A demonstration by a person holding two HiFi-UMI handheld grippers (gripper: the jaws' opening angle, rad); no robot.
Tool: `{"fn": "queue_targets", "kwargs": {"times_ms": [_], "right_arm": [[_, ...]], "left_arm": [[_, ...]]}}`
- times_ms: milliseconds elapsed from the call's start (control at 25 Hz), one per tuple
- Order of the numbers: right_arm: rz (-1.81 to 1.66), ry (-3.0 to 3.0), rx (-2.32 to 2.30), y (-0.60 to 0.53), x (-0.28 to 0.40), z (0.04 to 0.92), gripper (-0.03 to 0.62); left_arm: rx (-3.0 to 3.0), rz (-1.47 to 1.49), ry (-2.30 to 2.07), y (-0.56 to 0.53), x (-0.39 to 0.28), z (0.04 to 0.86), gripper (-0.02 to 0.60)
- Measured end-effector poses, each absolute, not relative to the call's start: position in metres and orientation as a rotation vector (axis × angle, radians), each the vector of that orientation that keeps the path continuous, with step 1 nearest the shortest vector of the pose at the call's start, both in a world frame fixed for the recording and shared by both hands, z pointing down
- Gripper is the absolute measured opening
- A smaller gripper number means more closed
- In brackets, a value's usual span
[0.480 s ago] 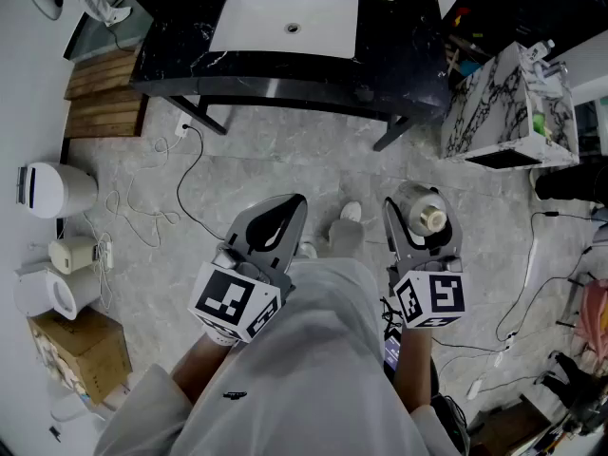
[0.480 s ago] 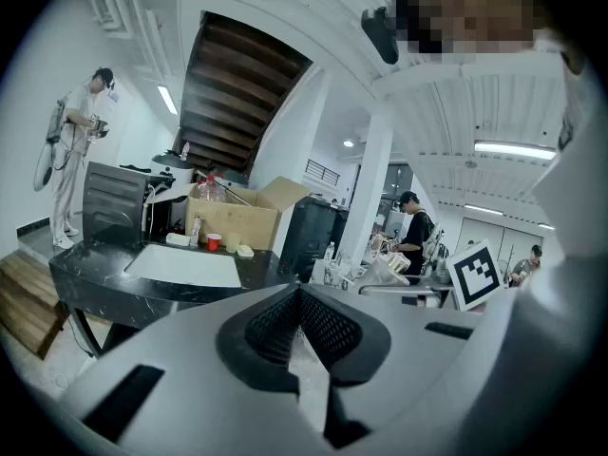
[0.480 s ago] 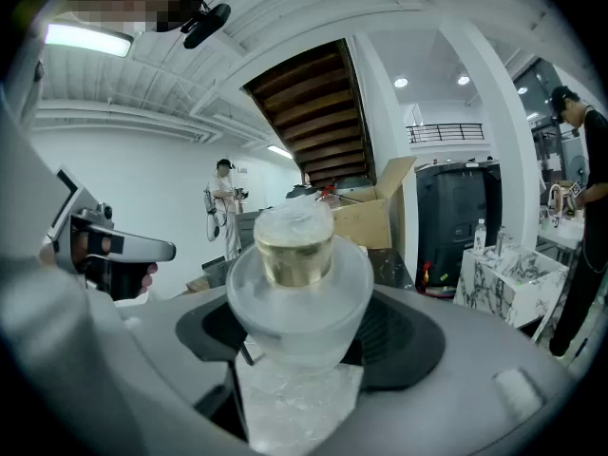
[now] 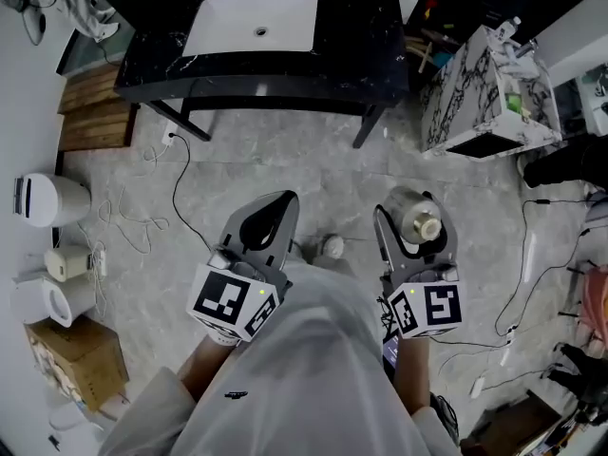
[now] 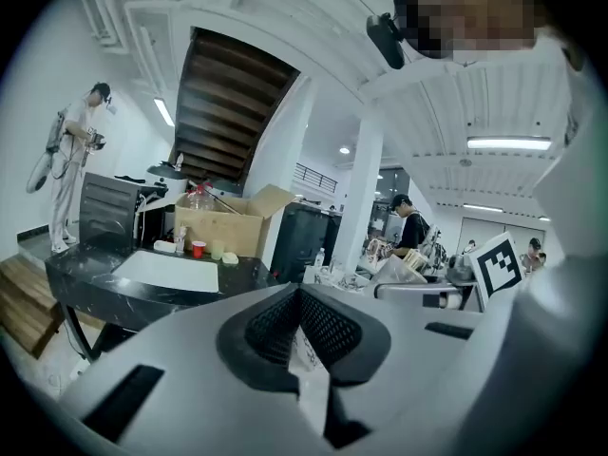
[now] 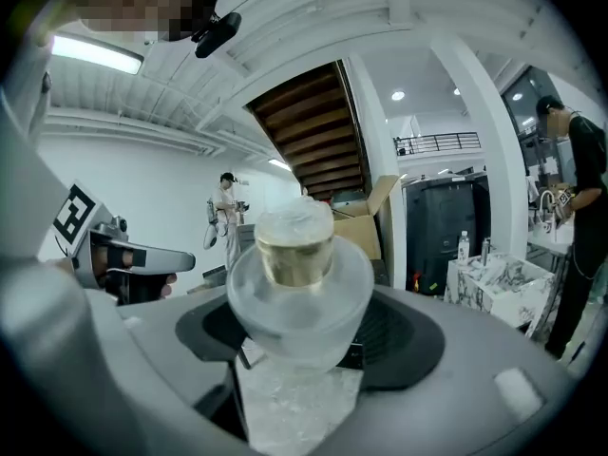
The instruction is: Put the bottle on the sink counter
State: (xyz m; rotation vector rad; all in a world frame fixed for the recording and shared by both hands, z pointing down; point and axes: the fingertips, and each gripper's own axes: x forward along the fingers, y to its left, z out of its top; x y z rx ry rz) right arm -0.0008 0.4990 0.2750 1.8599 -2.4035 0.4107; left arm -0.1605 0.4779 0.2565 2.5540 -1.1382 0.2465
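A bottle point(image 4: 421, 222) is pinched by the right gripper point(image 4: 414, 218); the left gripper point(image 4: 282, 203) is pressed shut. The counter point(image 4: 366, 41) is seen at twelve o'clock, a marbled box point(image 4: 458, 112) at two.

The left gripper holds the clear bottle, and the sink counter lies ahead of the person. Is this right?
No. The right gripper holds the clear bottle, as the right gripper view shows; the left gripper holds nothing. The sink counter does lie ahead.

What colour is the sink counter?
The counter is black with white veins; head view shows it best.
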Motion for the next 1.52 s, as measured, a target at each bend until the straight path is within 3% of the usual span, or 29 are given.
{"fn": "queue_targets", "kwargs": {"times_ms": [640,1160,1520], "right_arm": [[0.458,-2.46,1.838,0.511,0.081,0.283,0.345],[0.49,-2.501,1.743,0.484,0.086,0.29,0.345],[0.516,-2.468,1.76,0.421,0.088,0.297,0.345]], "left_arm": [[2.573,0.306,-1.165,0.492,-0.076,0.263,0.008],[2.512,0.324,-1.217,0.475,-0.066,0.277,0.008],[2.527,0.305,-1.17,0.404,-0.058,0.278,0.008]]}}
